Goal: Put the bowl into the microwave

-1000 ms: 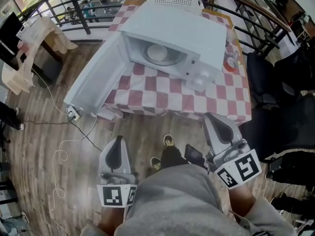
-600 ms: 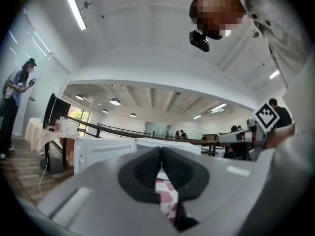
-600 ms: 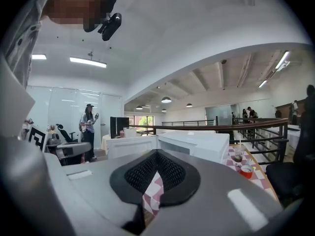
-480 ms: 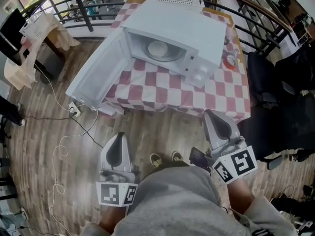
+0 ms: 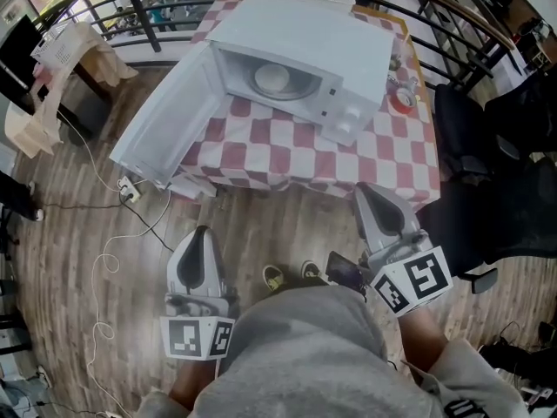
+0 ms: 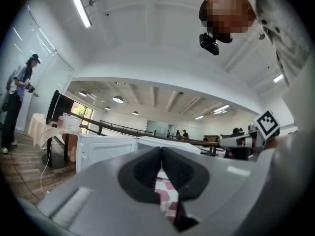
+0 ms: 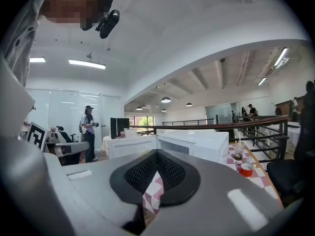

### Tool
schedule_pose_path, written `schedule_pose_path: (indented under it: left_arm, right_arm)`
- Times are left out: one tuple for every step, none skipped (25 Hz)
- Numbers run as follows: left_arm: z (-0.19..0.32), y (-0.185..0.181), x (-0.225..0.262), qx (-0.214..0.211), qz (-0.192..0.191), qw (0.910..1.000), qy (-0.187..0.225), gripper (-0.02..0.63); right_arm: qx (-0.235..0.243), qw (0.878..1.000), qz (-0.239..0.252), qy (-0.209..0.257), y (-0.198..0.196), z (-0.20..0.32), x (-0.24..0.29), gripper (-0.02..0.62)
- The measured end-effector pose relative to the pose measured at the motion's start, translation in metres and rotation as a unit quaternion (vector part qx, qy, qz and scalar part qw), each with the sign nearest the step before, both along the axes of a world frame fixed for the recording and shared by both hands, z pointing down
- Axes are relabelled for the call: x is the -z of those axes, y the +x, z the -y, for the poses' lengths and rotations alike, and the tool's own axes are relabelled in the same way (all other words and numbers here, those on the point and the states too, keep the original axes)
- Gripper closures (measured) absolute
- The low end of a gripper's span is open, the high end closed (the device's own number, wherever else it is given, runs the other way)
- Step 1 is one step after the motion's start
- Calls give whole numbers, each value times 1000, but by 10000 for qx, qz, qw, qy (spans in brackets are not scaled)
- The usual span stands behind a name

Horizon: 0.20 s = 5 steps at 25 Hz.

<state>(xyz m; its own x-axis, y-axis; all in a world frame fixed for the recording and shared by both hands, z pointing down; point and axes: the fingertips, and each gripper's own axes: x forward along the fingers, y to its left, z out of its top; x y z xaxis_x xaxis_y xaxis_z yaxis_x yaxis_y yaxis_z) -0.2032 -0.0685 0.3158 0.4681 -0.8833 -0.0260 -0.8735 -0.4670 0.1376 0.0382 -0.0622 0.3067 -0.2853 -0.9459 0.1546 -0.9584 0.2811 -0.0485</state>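
A: Inside the microwave (image 5: 305, 50), entry one: white bowl (image 5: 272, 77) sits about the middle of the cavity. Confirm?
B: Confirmed. Door (image 5: 161, 124) is swung wide open, to the left in the head view, reaching past the table edge. The microwave stands on a red-and-white checked tablecloth (image 5: 348, 159). A red-rimmed container (image 5: 402, 100) sits just beside its right side.
A: Left gripper (image 5: 201, 233)?
B: Held low, close to the person's body, over the wooden floor (image 5: 287, 225) and well apart from the table. Left gripper view: jaws pressed together at the tips, nothing between them. Only checked cloth shows through the slot lower down.
A: Right gripper (image 5: 370, 194)?
B: Also low, near the table's front edge, not touching it. Right gripper view: pad tips meet, nothing gripped.
A: Other items?
B: White cable (image 5: 109, 273) trailing on the floor at left; black chair (image 5: 474, 138) to the table's right
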Motion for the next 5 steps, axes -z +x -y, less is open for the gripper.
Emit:
schedule_pose_path:
  left_arm:
    - [0,0,0,1,27,10000,7,594]
    - [-1,1,-1,-1,54,10000,18,595]
    - [-1,2,-1,-6,76,10000,31,595]
    - [-2,3,-2,-11,94,9999,45,595]
    - [-2,4,-2,-16,110,9999,57,595]
  right_arm:
    - [4,10000,-1,9,0,0,0,597]
    - [8,10000,1,18,0,0,1,597]
    - [11,10000,0,29,0,0,2,597]
    - [14,10000,-5,41,1,1,2,597]
    - [18,10000,-12,52,1,1,3,597]
